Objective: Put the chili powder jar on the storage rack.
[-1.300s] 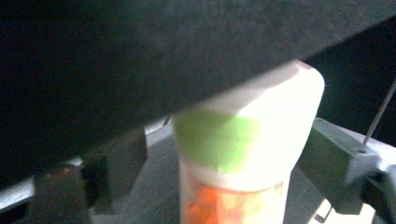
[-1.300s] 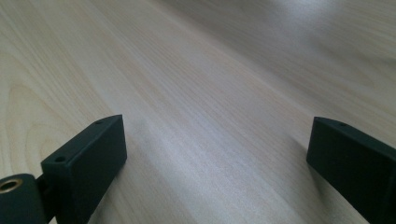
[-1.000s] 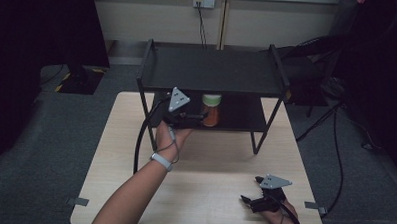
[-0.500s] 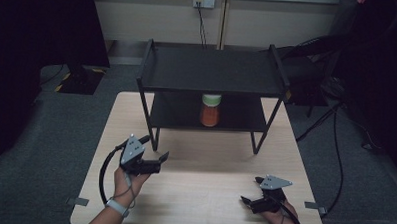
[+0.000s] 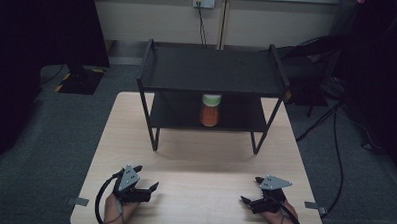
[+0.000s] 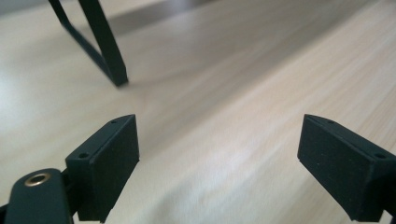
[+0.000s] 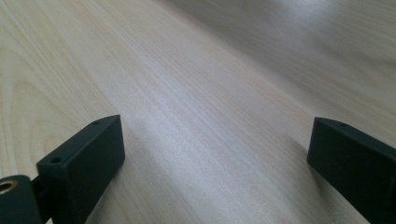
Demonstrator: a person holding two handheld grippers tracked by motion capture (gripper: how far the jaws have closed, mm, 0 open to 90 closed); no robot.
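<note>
A jar (image 5: 210, 110) with orange contents and a pale lid stands upright on the lower shelf of a black two-tier rack (image 5: 213, 72) at the far half of the wooden table (image 5: 204, 162). My left gripper (image 5: 146, 176) rests low over the table's near left corner, open, with nothing between its jaws. In the left gripper view the gripper (image 6: 219, 158) frames bare wood, and one rack leg (image 6: 112, 60) stands ahead at the left. My right gripper (image 5: 249, 190) sits at the near right, open and empty. The right gripper view has the gripper (image 7: 217, 163) just above the tabletop.
The rack's top shelf is bare. Grey carpet surrounds the table. A dark chair and cables (image 5: 336, 127) stand at the right, and a wall socket (image 5: 200, 1) is behind the rack. Cables trail from both grippers over the near edge.
My left hand has drawn back from the rack's lower shelf beside the jar and come down to the table's near left corner. The jar stays on the shelf. The right gripper has not moved.
</note>
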